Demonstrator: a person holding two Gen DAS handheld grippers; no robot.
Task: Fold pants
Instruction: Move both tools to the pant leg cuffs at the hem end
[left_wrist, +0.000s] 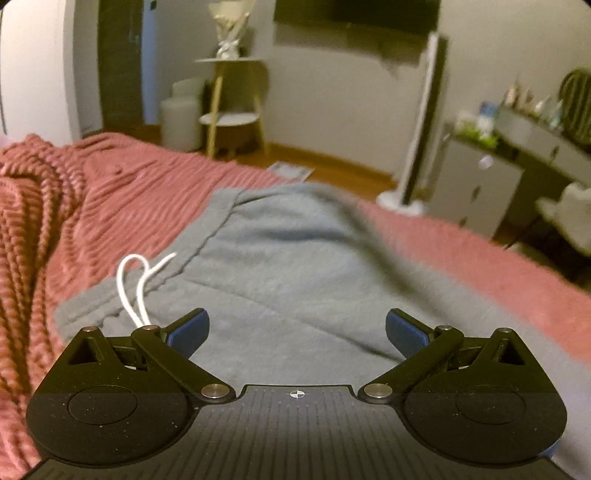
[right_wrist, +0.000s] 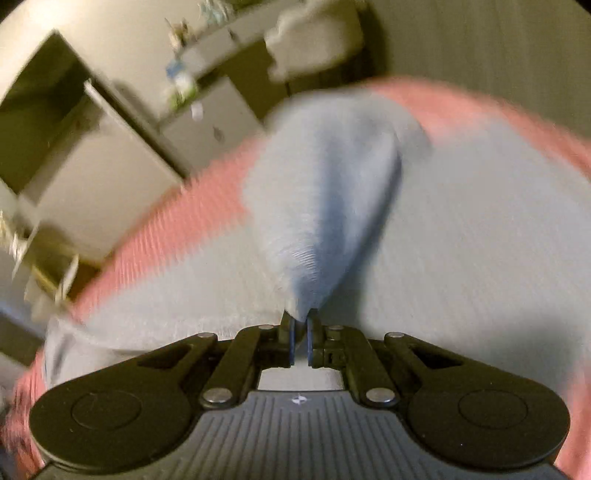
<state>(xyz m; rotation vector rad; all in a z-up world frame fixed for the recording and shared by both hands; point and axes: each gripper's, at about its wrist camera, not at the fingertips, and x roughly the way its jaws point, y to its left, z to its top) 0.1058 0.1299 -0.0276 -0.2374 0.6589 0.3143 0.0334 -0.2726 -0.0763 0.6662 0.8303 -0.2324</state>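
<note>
Grey pants (left_wrist: 280, 258) spread flat on a pink ribbed blanket (left_wrist: 122, 192) over the bed, white drawstring (left_wrist: 136, 284) at the waistband. Right gripper (right_wrist: 300, 332) pressed together, pinching a raised fold of pants. Left gripper (left_wrist: 297, 328) spread wide above the cloth, holding nothing.

A bed (left_wrist: 480, 258) carries everything, covered by a ribbed pink blanket (left_wrist: 129, 192) bunched into folds at the left. Grey sweatpants (left_wrist: 280, 266) lie spread directly on the blanket, their white drawstring (left_wrist: 133, 284) looped at the waistband.
</note>
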